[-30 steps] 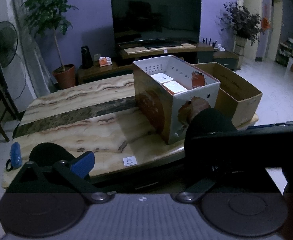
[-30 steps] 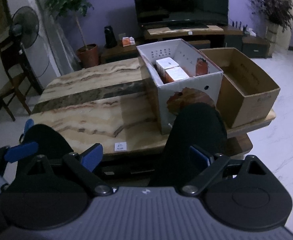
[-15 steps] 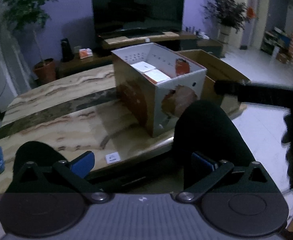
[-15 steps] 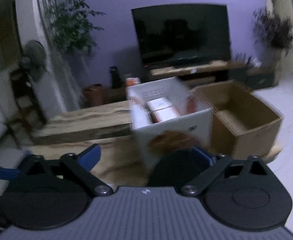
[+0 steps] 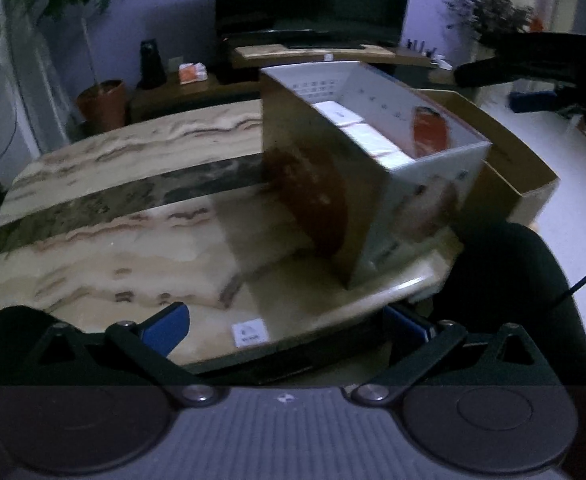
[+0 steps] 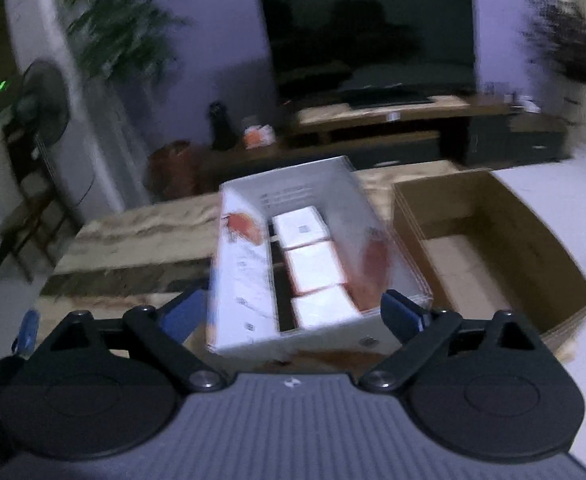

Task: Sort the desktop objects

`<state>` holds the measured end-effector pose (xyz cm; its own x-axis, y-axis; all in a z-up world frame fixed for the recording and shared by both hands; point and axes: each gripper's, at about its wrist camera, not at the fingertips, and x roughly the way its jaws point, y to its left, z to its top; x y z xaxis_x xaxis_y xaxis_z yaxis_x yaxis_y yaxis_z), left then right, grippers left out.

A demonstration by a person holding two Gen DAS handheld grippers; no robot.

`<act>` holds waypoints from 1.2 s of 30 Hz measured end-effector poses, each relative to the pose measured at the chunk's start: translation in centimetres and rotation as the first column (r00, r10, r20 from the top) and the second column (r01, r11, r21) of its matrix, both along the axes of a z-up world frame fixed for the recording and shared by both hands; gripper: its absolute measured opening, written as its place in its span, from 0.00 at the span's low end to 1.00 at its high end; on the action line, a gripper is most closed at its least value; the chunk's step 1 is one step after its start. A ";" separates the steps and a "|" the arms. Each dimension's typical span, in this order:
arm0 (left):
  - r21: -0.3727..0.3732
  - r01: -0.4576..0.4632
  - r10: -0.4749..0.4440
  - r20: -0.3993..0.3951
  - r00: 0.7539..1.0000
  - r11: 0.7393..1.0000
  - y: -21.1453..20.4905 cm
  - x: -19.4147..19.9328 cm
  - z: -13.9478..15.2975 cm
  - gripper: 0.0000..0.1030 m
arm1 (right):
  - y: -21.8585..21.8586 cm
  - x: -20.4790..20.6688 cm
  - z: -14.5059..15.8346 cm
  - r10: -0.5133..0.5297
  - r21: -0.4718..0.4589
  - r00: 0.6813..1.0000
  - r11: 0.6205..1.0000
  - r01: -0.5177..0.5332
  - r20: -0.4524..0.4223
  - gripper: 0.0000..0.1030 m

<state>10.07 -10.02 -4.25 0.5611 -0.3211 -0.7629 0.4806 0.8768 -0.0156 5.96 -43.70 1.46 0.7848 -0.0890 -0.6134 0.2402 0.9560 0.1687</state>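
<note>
A white printed box (image 5: 373, 184) stands on the marble table (image 5: 133, 216), open at the top, with several white packets (image 6: 313, 268) in a row inside. A brown cardboard box (image 6: 493, 248) stands open beside it on the right. My left gripper (image 5: 289, 324) is open and empty, low at the table's near edge. My right gripper (image 6: 293, 312) is open and empty, raised over the near end of the white box (image 6: 305, 272). The right gripper also shows in the left wrist view (image 5: 533, 76), high at the right.
A small white label (image 5: 249, 333) lies at the table's near edge. A black chair back (image 5: 505, 280) stands at the near right of the table. A TV (image 6: 369, 36) on a low stand, potted plants (image 6: 121, 28) and a fan (image 6: 41, 108) stand behind.
My right gripper has risen and moved forward, from below the table's edge to over the white box. My left gripper has shifted slightly, still low at the near edge. Both stayed open.
</note>
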 end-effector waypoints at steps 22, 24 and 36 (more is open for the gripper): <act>-0.045 0.021 -0.026 -0.116 0.993 0.999 1.8 8.0 -6.9 0.99 | 2.6 19.2 -12.6 0.127 -0.009 0.892 0.989 -0.145 -0.435 0.51; -0.037 0.012 -0.017 -0.131 0.991 0.999 2.0 8.4 -7.5 0.99 | 2.5 19.9 -13.0 0.130 0.015 0.885 0.990 -0.138 -0.447 0.48; -0.116 -0.104 0.076 -0.229 0.970 0.988 5.2 10.2 -8.0 0.99 | 7.4 21.9 -13.2 0.190 -0.005 0.878 0.977 -0.214 -0.440 0.31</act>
<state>20.26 -4.78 -12.22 0.4120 -0.3787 -0.8288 0.3713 0.9004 -0.2268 27.82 -36.32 -11.72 0.4449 0.0017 -0.8956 0.0789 0.9960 0.0411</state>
